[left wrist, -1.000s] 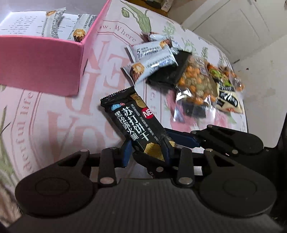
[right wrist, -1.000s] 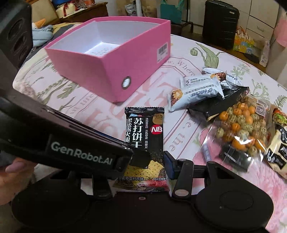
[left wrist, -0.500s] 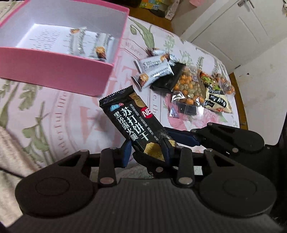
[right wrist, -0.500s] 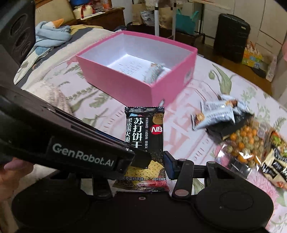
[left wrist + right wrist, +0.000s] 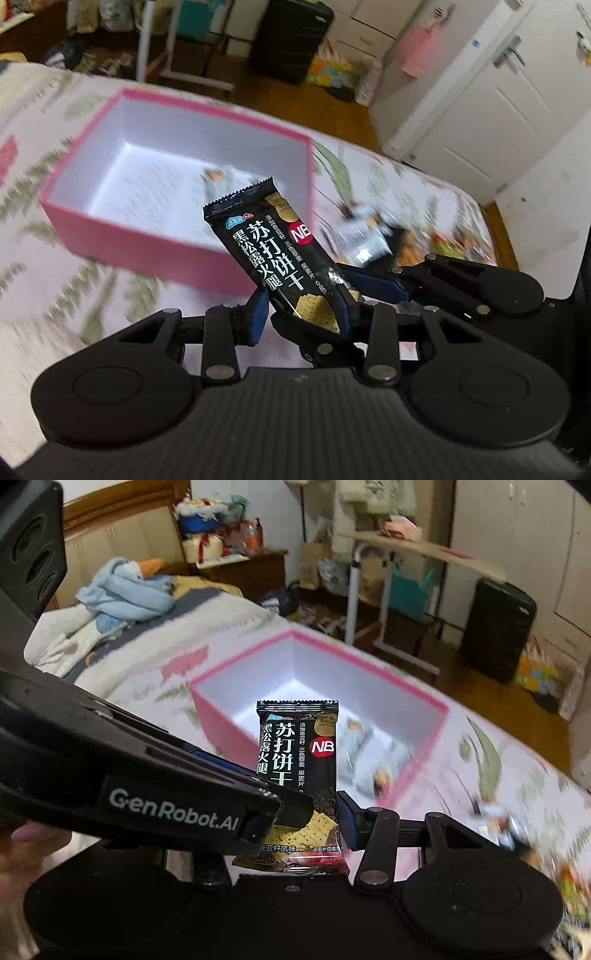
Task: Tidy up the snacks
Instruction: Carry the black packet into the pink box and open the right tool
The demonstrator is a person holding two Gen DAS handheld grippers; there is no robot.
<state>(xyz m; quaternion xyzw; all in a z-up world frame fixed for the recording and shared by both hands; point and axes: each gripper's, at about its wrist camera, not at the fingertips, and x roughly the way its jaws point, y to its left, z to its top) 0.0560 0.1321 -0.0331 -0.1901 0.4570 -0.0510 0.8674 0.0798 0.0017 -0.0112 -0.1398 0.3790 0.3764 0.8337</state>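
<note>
A black cracker packet (image 5: pixel 275 254) is gripped at its lower end by both grippers, held in the air on the near side of the pink box (image 5: pixel 122 236). My left gripper (image 5: pixel 299 310) is shut on it; my right gripper (image 5: pixel 306 812) is shut on the same packet (image 5: pixel 299 753), with the left gripper's body crossing in from the left. The pink box (image 5: pixel 421 760) is open and holds a few silver snack bars (image 5: pixel 365 760) on its white floor. More snack packets (image 5: pixel 373 240) lie blurred on the cloth to the right.
The box sits on a floral cloth (image 5: pixel 44 302) over a bed. A loose snack (image 5: pixel 495 816) lies right of the box. A black suitcase (image 5: pixel 496 627), a rolling table (image 5: pixel 406 550) and a wooden floor lie beyond. White doors (image 5: pixel 480 96) stand at far right.
Both grippers have lifted the cracker packet higher and swung toward the pink box, which now sits straight ahead beyond the packet. The view is motion-blurred. The grip is unchanged.
</note>
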